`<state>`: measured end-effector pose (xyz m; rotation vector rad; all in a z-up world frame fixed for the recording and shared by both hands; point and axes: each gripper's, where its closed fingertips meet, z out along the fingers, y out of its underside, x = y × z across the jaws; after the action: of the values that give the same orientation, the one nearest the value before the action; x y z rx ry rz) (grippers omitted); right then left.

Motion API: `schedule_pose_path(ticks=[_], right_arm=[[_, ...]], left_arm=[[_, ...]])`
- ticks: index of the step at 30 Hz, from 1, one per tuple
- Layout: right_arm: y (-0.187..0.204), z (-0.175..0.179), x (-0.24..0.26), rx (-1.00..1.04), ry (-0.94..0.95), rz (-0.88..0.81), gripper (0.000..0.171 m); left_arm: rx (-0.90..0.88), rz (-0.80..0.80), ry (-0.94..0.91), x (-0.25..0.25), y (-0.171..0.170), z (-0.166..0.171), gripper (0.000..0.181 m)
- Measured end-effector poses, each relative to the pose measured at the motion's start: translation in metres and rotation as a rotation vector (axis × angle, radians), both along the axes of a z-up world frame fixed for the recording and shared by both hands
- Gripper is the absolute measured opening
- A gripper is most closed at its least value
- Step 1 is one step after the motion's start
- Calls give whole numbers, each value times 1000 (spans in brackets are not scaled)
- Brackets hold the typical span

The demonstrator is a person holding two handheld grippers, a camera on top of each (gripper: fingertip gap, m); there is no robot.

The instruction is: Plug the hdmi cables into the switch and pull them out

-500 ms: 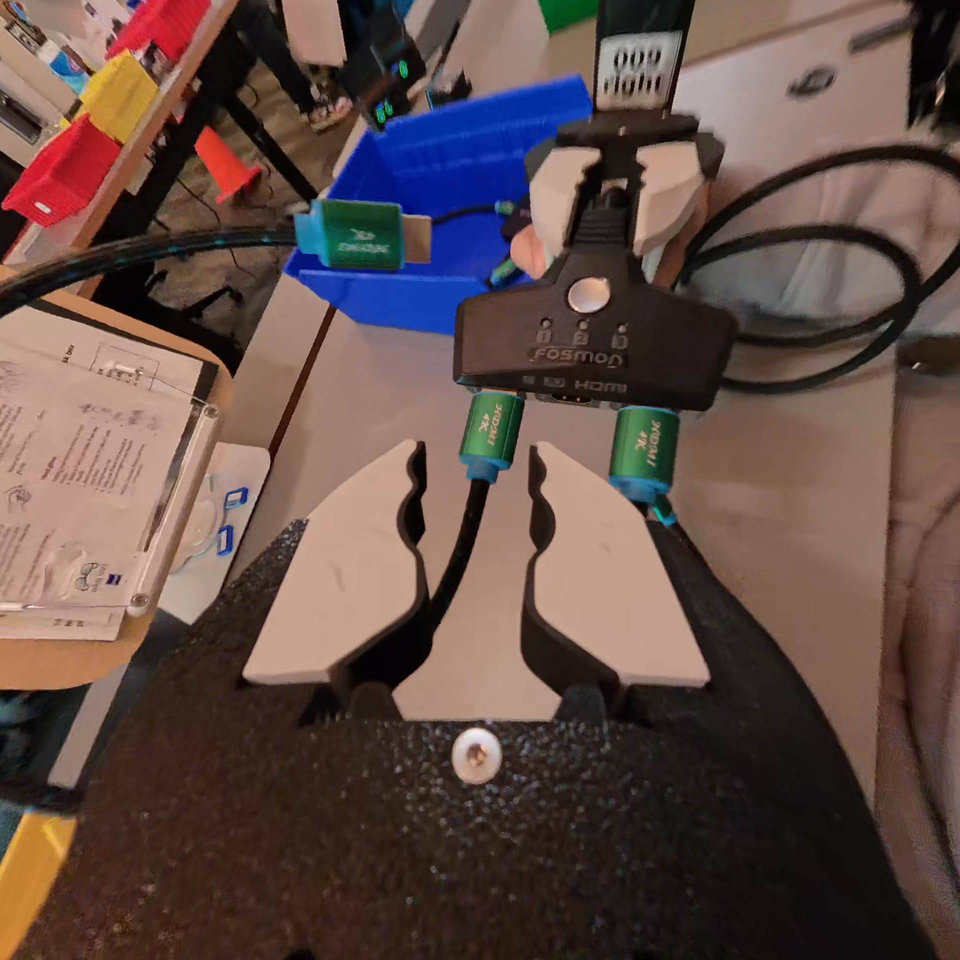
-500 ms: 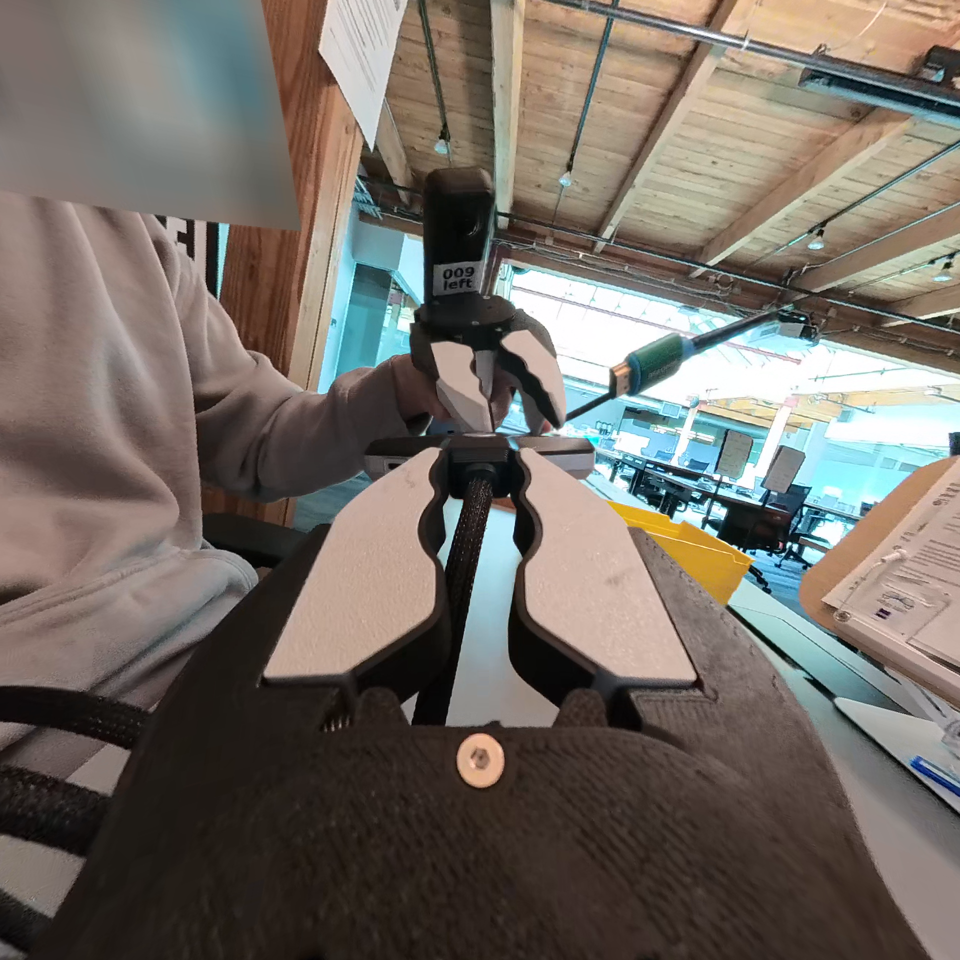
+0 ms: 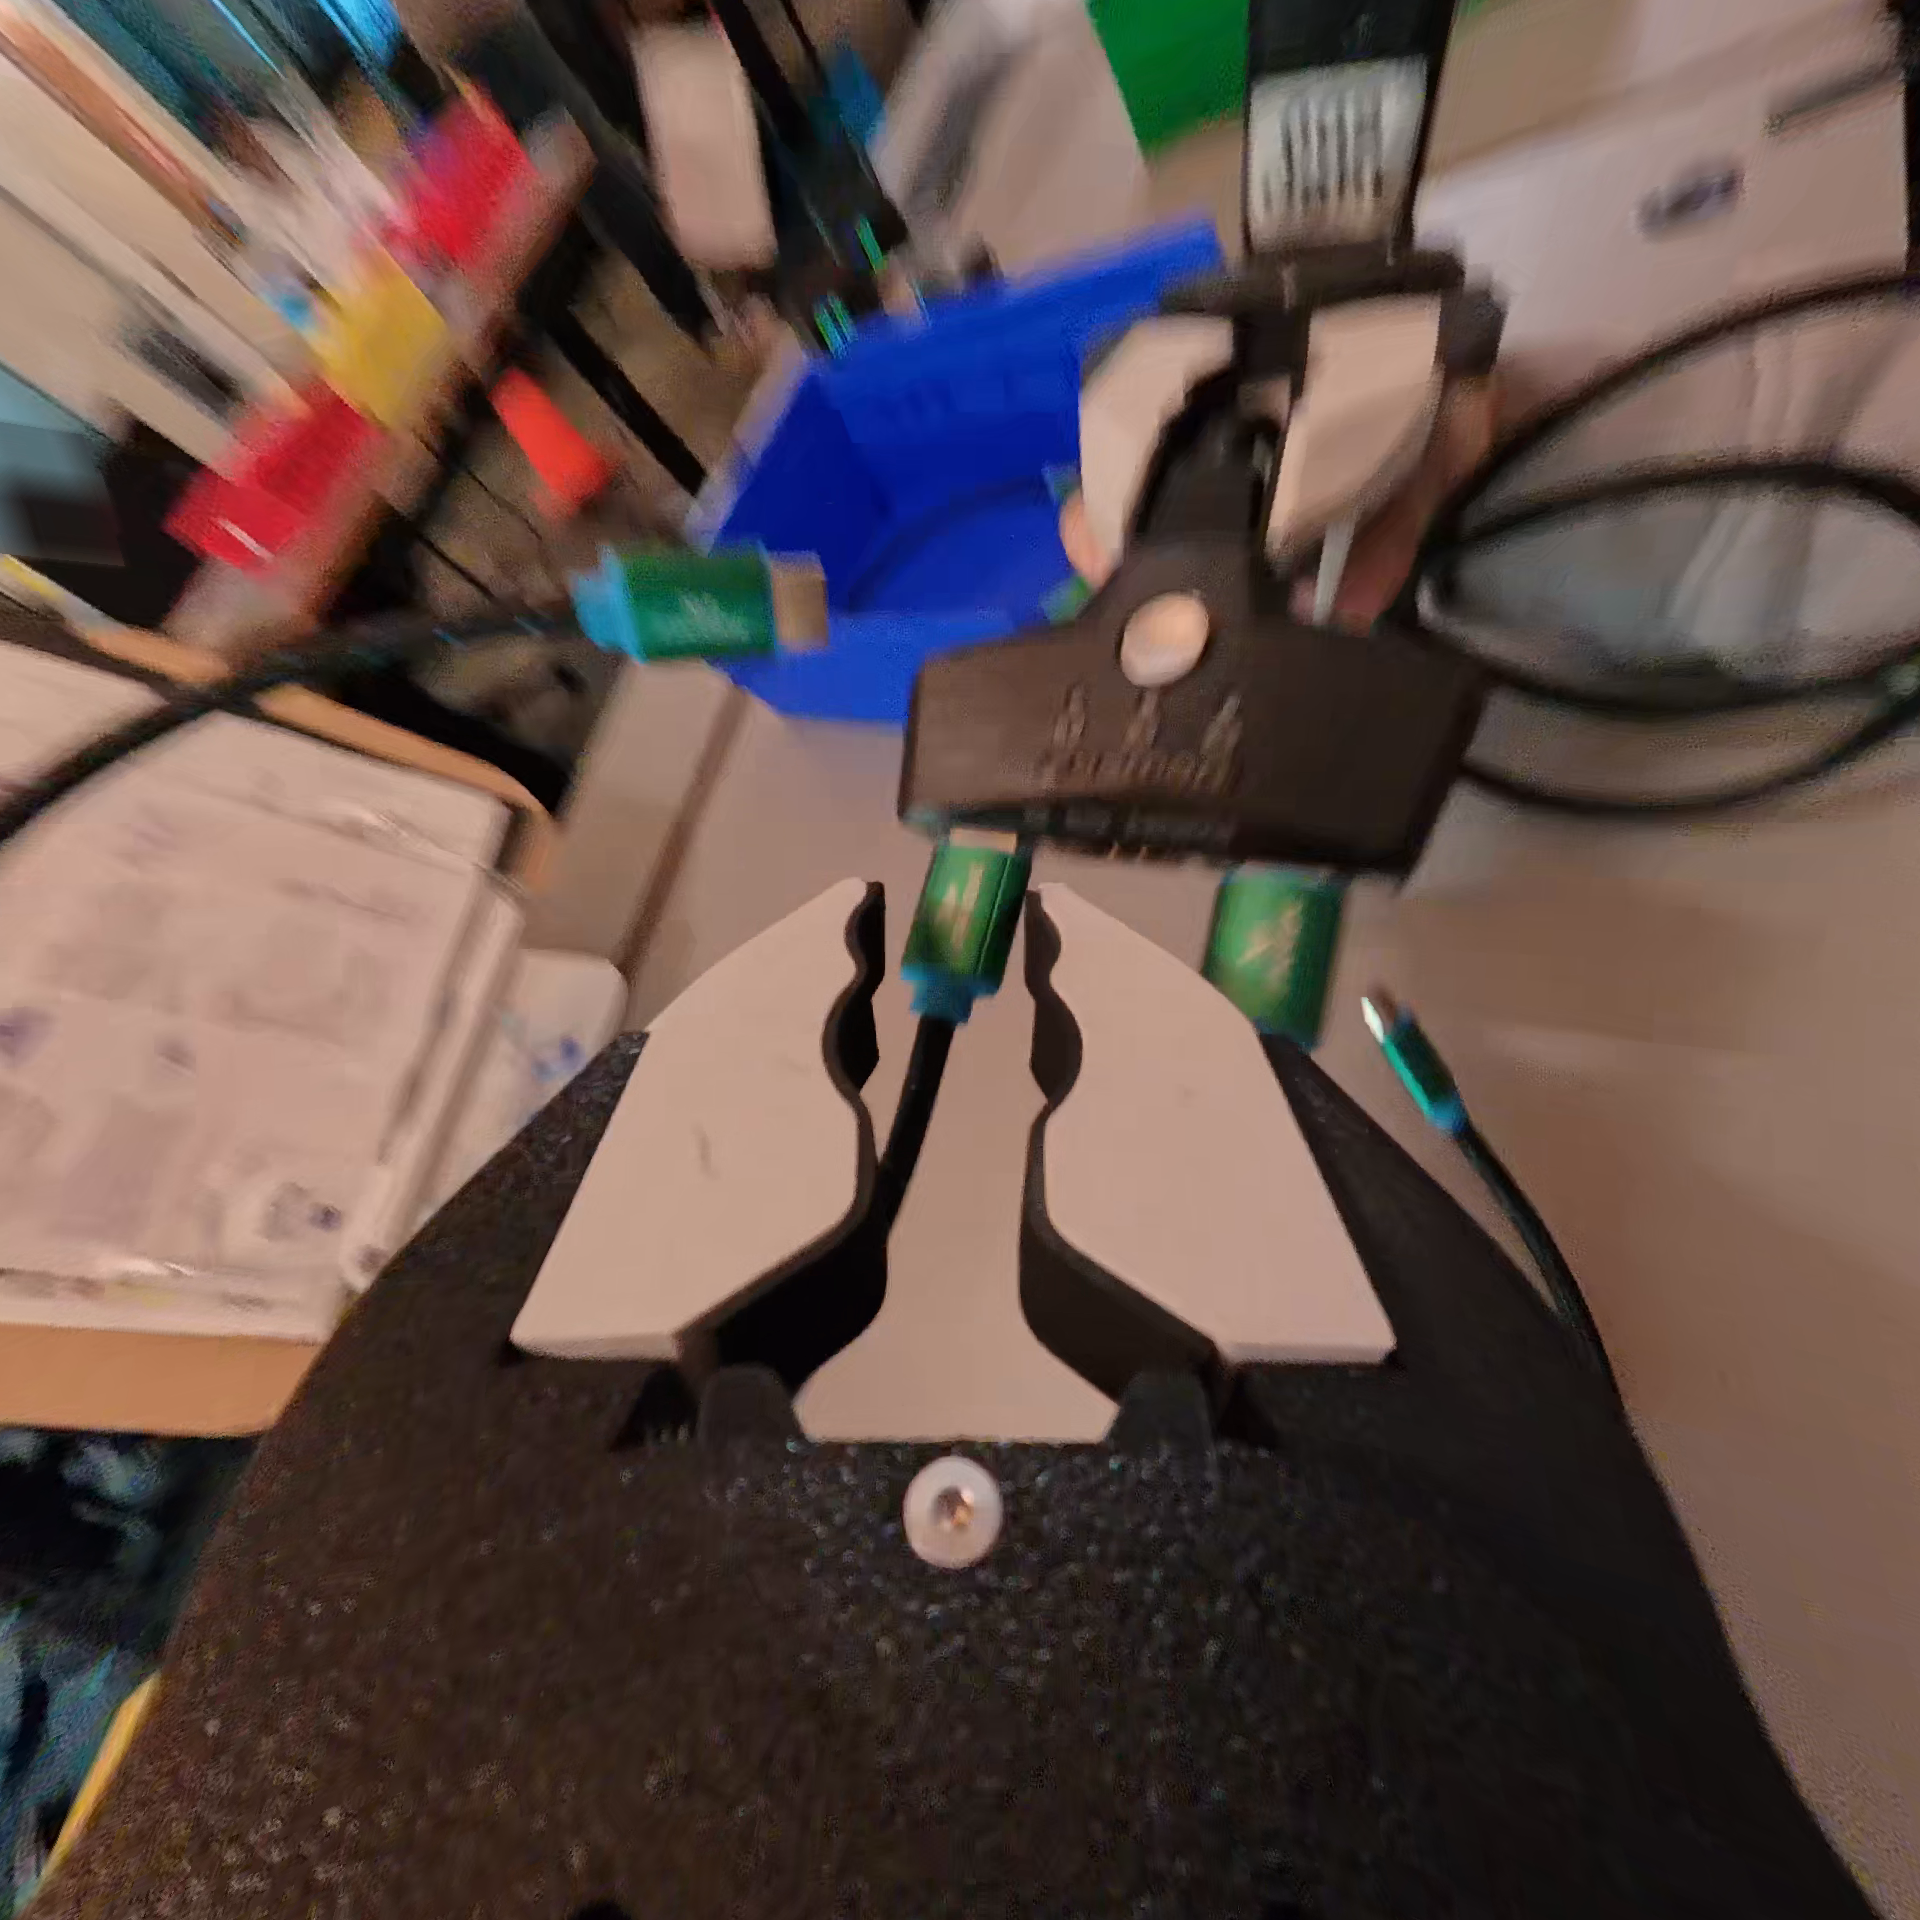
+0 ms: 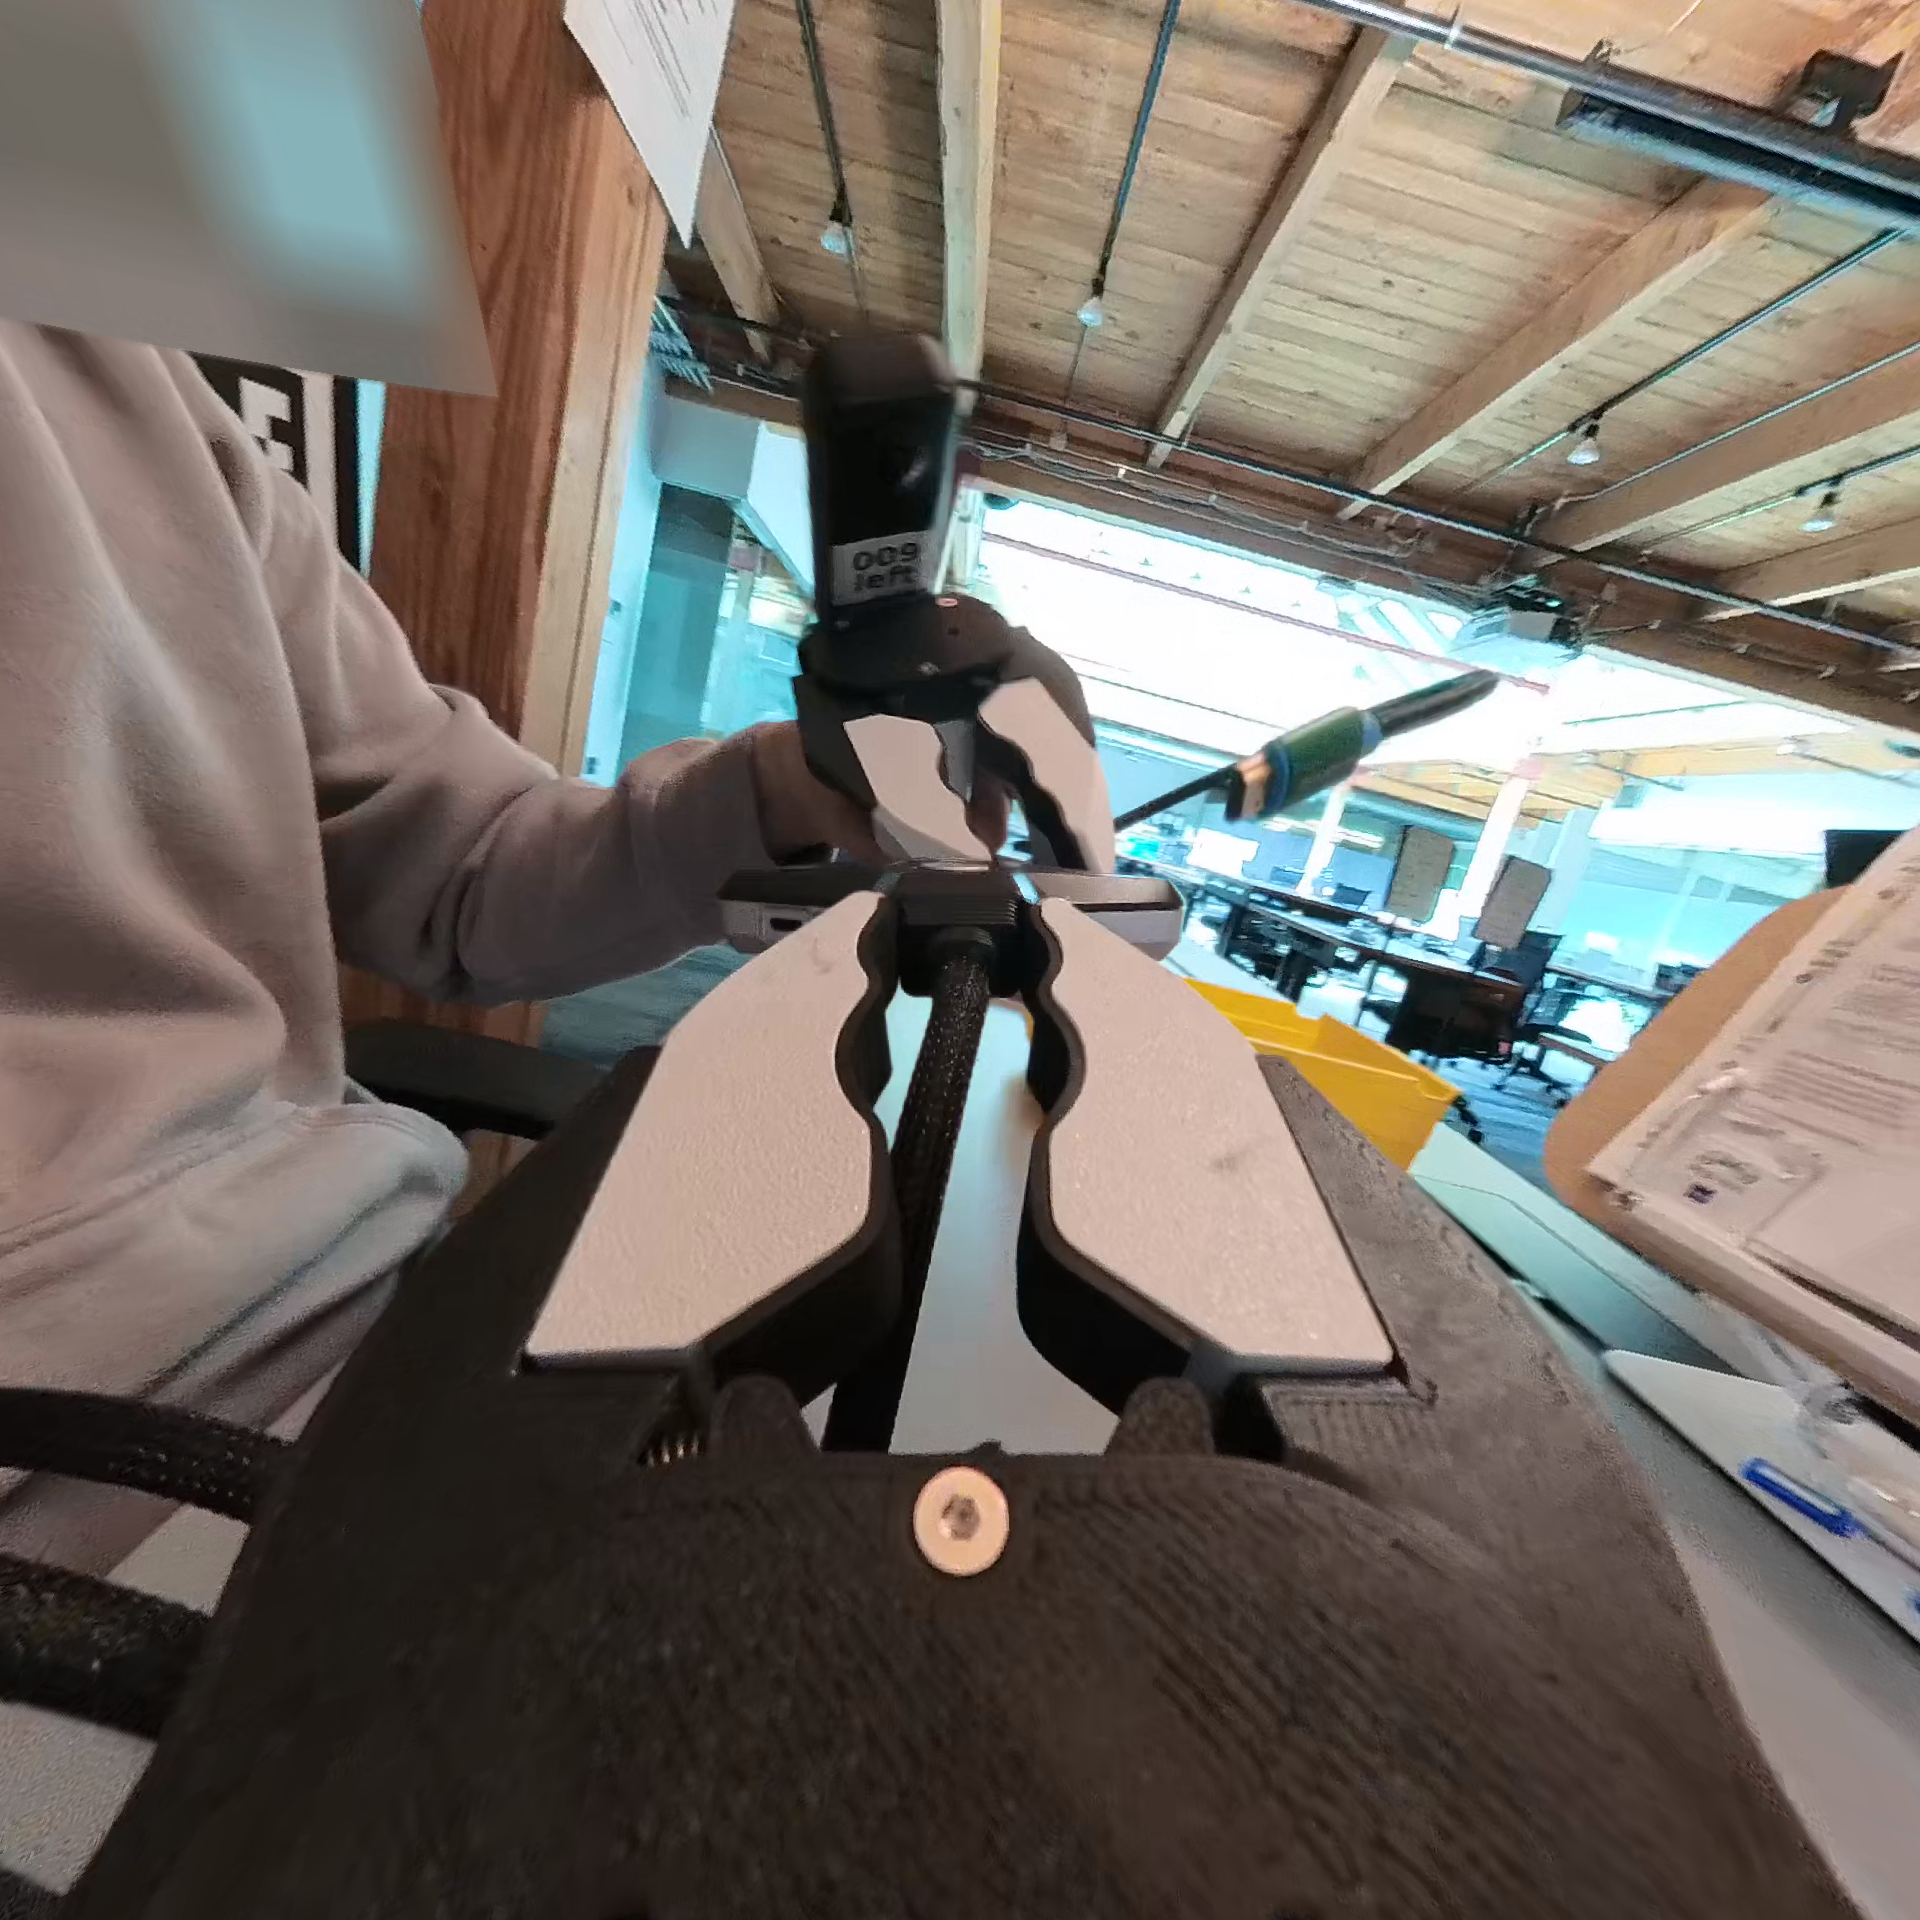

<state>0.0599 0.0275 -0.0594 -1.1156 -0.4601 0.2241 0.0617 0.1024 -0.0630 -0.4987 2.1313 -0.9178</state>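
A black HDMI switch (image 3: 1195,748) is held above the table. My right gripper (image 4: 956,909) is shut on the switch's black rear neck, where a braided cable (image 4: 935,1122) leaves it. It also shows at the far side in the left wrist view (image 3: 1247,447). My left gripper (image 3: 956,899) is shut on the green HDMI plug (image 3: 961,935) at the switch's left port, with a sliver of metal showing at the port. A second green plug (image 3: 1273,961) sits in the right port. The middle port is empty. A third green plug (image 3: 707,618) hangs free in the air to the left.
A blue bin (image 3: 935,499) stands behind the switch and a yellow bin (image 4: 1330,1070) on the other side. A clipboard with papers (image 3: 208,987) lies left. Black cable loops (image 3: 1662,499) lie right. A small green connector (image 3: 1418,1070) lies on the table. A person's sleeve (image 4: 312,831) is close.
My left gripper has moved forward and closed on the left green plug, which now shows a little metal. The switch has tilted slightly. The left wrist view is motion-blurred.
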Motion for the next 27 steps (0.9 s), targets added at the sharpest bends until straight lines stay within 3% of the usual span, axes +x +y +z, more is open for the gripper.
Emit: schedule_pose_path(ticks=[4, 6, 12, 17, 20, 27], right_arm=[[-3, 11, 32, -21, -65, -282, 22], [-18, 26, 58, 12, -55, -445, 22], [-100, 92, 132, 211, -122, -985, 22], [-153, 119, 194, 236, -296, -1458, 22], [-160, 104, 227, 169, -330, -1632, 22], [-131, 22, 247, -88, -503, -1697, 22]], left_arm=[[-232, 9, -484, -27, -1, 99, 26], [-299, 1, -557, -43, 3, 118, 18], [-77, 119, -243, -22, 36, 21, 25], [-41, 106, -171, -16, 34, -15, 26], [-81, 84, -116, -13, 28, -26, 28], [-127, 84, -70, -8, 30, -40, 28]])
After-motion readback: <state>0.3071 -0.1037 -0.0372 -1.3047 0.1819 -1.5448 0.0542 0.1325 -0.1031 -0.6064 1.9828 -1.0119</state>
